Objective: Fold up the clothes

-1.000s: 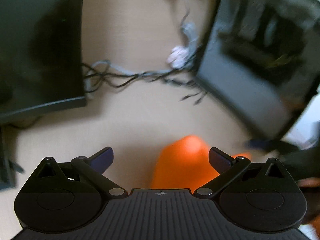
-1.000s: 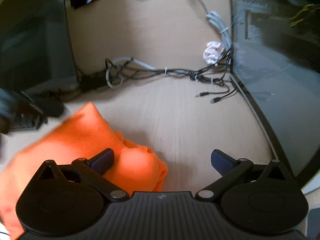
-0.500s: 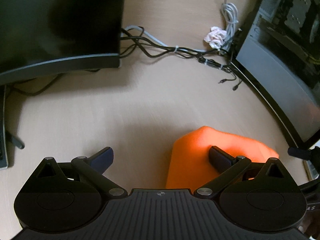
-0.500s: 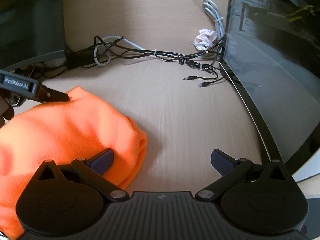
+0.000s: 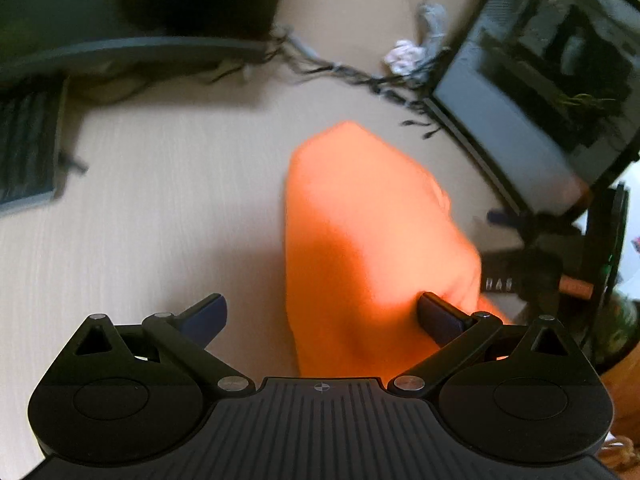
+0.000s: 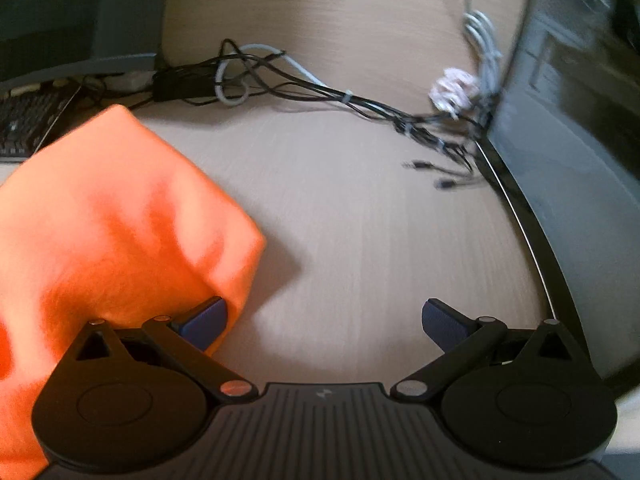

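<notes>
An orange garment [image 5: 360, 232] lies bunched on the light wooden desk [image 5: 160, 208]. In the left wrist view it runs from mid-frame down between the fingers, pressing against the right fingertip [image 5: 434, 314]. My left gripper [image 5: 320, 316] is open over its near end. In the right wrist view the same orange garment [image 6: 104, 216] fills the left side and covers the area behind the left fingertip [image 6: 204, 318]. My right gripper [image 6: 324, 318] is open, with bare desk between its fingers. The other gripper shows blurred at the right edge of the left wrist view.
A monitor [image 5: 132, 4] stands at the back left, with a keyboard [image 5: 24, 148] beside it. A dark computer case [image 6: 580, 120] stands on the right. Tangled cables [image 6: 320, 88] and a crumpled tissue [image 6: 454, 90] lie along the back of the desk.
Both grippers have pulled back and shifted, both views blurred by motion. The orange garment now reaches further up the left wrist view and looks larger in the right wrist view.
</notes>
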A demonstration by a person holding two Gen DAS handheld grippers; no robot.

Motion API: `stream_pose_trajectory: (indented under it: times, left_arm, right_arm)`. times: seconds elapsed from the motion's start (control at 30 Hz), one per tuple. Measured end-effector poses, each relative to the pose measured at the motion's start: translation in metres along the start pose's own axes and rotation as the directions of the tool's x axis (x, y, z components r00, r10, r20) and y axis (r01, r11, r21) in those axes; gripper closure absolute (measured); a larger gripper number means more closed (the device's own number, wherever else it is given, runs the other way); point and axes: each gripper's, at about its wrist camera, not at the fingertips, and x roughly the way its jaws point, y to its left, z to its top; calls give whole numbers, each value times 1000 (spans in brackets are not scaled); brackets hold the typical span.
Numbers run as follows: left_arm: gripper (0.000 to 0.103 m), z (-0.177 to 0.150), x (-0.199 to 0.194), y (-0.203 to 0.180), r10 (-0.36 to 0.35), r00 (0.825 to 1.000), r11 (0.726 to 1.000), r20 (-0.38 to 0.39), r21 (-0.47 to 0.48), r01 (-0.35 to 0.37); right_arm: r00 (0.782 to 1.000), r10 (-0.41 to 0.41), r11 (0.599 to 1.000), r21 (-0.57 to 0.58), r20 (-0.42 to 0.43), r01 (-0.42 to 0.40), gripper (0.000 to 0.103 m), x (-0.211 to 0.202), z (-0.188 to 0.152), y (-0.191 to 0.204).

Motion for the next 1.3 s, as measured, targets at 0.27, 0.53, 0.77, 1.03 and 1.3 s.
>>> stream_pose_trajectory:
  times: [0.27,0.53,0.77,1.03,1.3]
  left_arm:
    - [0,-15,-4,5,82,997,994,12,-69,-80]
    - [0,-19,-2,3,102,995,992,-2,-70,-102]
    - [0,-3,-25,5,30,997,998,77,-63,-25]
    - [0,55,9,11,129,983,991,128,-58,-122]
    - [0,54,53,18,208,978,978,35,-30,-207]
  right_arm:
    - [989,134,991,16,65,-135,0,-34,20,2]
    - [919,391,916,-129,62,-381,0,-67,-25,36]
    - [966,258,951,-186,29,-248,0,-54,-40,44]
    - [981,191,962,-206,35,-180,0,-51,-48,42]
    - [943,282,959,-23,175,-282,0,-67,2,15]
